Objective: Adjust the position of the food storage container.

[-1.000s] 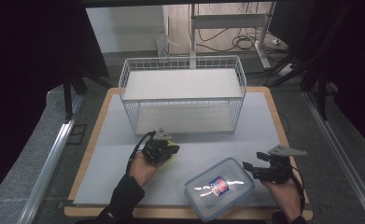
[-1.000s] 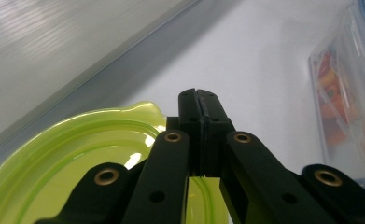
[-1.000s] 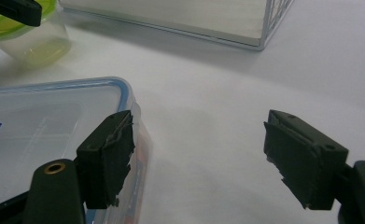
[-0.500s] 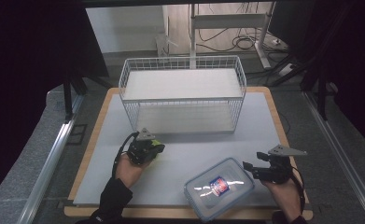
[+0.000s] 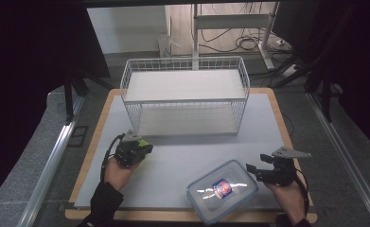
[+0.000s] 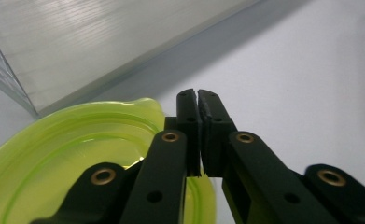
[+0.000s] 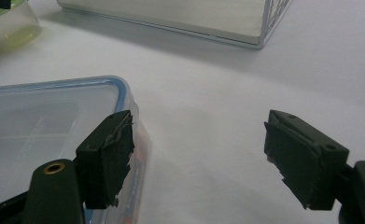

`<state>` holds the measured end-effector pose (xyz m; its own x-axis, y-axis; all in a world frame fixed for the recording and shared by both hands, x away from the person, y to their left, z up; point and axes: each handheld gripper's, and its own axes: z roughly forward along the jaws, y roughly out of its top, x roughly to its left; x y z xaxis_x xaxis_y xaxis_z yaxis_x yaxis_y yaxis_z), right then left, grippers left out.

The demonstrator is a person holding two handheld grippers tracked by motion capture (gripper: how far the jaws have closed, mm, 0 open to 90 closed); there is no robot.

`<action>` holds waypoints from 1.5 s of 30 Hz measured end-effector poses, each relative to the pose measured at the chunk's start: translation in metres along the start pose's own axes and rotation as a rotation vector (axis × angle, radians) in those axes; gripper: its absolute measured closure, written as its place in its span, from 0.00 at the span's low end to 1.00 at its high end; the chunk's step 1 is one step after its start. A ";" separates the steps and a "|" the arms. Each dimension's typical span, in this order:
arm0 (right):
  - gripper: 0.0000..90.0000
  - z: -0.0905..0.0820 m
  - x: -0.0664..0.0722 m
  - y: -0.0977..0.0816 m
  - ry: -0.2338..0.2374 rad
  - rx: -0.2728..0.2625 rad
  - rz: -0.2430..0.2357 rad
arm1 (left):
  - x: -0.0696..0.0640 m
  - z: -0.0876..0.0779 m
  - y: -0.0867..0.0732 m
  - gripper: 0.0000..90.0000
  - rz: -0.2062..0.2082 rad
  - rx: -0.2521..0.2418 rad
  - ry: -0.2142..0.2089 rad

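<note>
My left gripper rests on the white mat at the left, in front of the basket. Its jaws are pressed together over the rim of a lime-green lid. That lid tops a small clear tub. A clear flat box with a blue-edged lid lies near the front edge at the right. Beside the box's right corner my right gripper stands open, with bare mat between its pads; its left pad hangs over the box's corner.
A white wire basket with a pale floor stands at the back middle of the mat. The mat lies on a wooden board. Metal rails run along both sides, and cables and a desk frame lie beyond.
My left hand has slid left along the front of the basket, and the green-lidded tub has gone with it. The right hand and the flat box have kept still.
</note>
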<state>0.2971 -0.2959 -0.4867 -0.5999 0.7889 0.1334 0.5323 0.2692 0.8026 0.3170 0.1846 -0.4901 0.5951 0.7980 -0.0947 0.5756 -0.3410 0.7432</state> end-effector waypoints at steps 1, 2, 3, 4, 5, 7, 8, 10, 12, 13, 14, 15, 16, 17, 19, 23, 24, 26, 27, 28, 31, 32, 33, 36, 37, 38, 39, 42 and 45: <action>0.27 0.000 0.000 0.000 0.003 -0.001 0.002 | -0.003 0.000 0.000 0.97 0.008 -0.005 -0.007; 0.28 -0.001 0.000 0.000 0.006 -0.001 0.007 | -0.007 -0.001 0.000 0.96 0.011 -0.016 -0.018; 0.31 -0.001 0.001 0.001 0.013 0.002 0.007 | -0.011 -0.003 -0.001 0.95 0.015 -0.025 -0.026; 0.34 -0.002 0.001 0.001 0.018 0.003 0.003 | -0.014 -0.003 -0.001 0.94 0.022 -0.035 -0.037; 0.36 -0.003 0.002 0.002 0.019 0.004 0.002 | -0.018 -0.004 -0.001 0.94 0.025 -0.048 -0.051; 0.44 -0.005 0.004 0.003 0.027 0.010 -0.007 | -0.028 -0.006 -0.004 0.92 0.031 -0.066 -0.089; 0.49 -0.006 0.006 0.004 0.026 0.008 -0.018 | -0.031 -0.007 -0.005 0.92 0.034 -0.071 -0.098; 0.58 -0.010 0.008 0.006 0.036 0.011 -0.033 | -0.041 -0.009 -0.010 0.92 0.039 -0.085 -0.136; 0.69 -0.013 0.011 0.007 0.043 0.010 -0.045 | -0.049 -0.010 -0.014 0.91 0.042 -0.091 -0.156; 0.73 -0.014 0.013 0.008 0.052 0.011 -0.054 | -0.054 -0.011 -0.017 0.91 0.043 -0.094 -0.175; 0.80 -0.016 0.015 0.008 0.065 0.014 -0.061 | -0.057 -0.011 -0.019 0.92 0.042 -0.098 -0.186; 0.84 -0.017 0.017 0.008 0.076 0.019 -0.064 | -0.062 -0.011 -0.021 0.92 0.042 -0.101 -0.202; 0.88 -0.018 0.020 0.008 0.087 0.030 -0.075 | -0.066 -0.012 -0.024 0.92 0.037 -0.101 -0.217; 0.91 -0.019 0.022 0.007 0.089 0.037 -0.085 | -0.071 -0.012 -0.026 0.92 0.038 -0.101 -0.230; 0.95 -0.021 0.026 0.005 0.097 0.049 -0.095 | -0.080 -0.012 -0.030 0.93 0.048 -0.099 -0.251; 0.99 -0.030 0.033 0.001 0.122 0.047 -0.104 | -0.102 -0.011 -0.038 0.93 0.075 -0.086 -0.295; 0.99 -0.033 0.035 -0.001 0.128 0.050 -0.107 | -0.106 -0.011 -0.039 0.93 0.079 -0.083 -0.298; 0.99 -0.035 0.037 -0.003 0.135 0.058 -0.110 | -0.114 -0.011 -0.041 0.93 0.098 -0.078 -0.296; 0.99 -0.037 0.038 -0.006 0.136 0.061 -0.112 | -0.119 -0.011 -0.044 0.93 0.102 -0.075 -0.306; 0.99 -0.039 0.039 -0.008 0.140 0.064 -0.116 | -0.121 -0.010 -0.045 0.93 0.104 -0.073 -0.311; 0.99 -0.044 0.041 -0.015 0.145 0.069 -0.114 | -0.130 -0.008 -0.051 0.93 0.122 -0.055 -0.310; 0.99 -0.046 0.042 -0.017 0.148 0.072 -0.113 | -0.132 -0.007 -0.053 0.93 0.122 -0.050 -0.315; 0.99 -0.048 0.043 -0.020 0.153 0.069 -0.110 | -0.135 -0.007 -0.054 0.93 0.123 -0.048 -0.311; 0.98 -0.057 0.045 -0.028 0.187 0.060 -0.086 | -0.137 -0.008 -0.057 0.95 0.112 -0.053 -0.307; 0.98 -0.059 0.046 -0.029 0.196 0.054 -0.084 | -0.137 -0.008 -0.058 0.95 0.106 -0.052 -0.310; 0.98 -0.061 0.047 -0.031 0.201 0.068 -0.084 | -0.137 -0.008 -0.059 0.94 0.097 -0.049 -0.319; 0.99 -0.061 0.048 -0.033 0.188 0.097 -0.104 | -0.138 -0.008 -0.061 0.94 0.092 -0.045 -0.324; 1.00 -0.059 0.051 -0.040 0.226 0.123 -0.120 | -0.143 -0.007 -0.065 0.94 0.092 -0.036 -0.337; 1.00 -0.058 0.052 -0.039 0.236 0.124 -0.126 | -0.150 -0.003 -0.063 0.94 0.117 -0.015 -0.319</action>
<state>0.2102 -0.2977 -0.4772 -0.7807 0.5982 0.1805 0.5049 0.4338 0.7463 0.1897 0.0878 -0.5204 0.8035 0.5572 -0.2094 0.4864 -0.4119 0.7706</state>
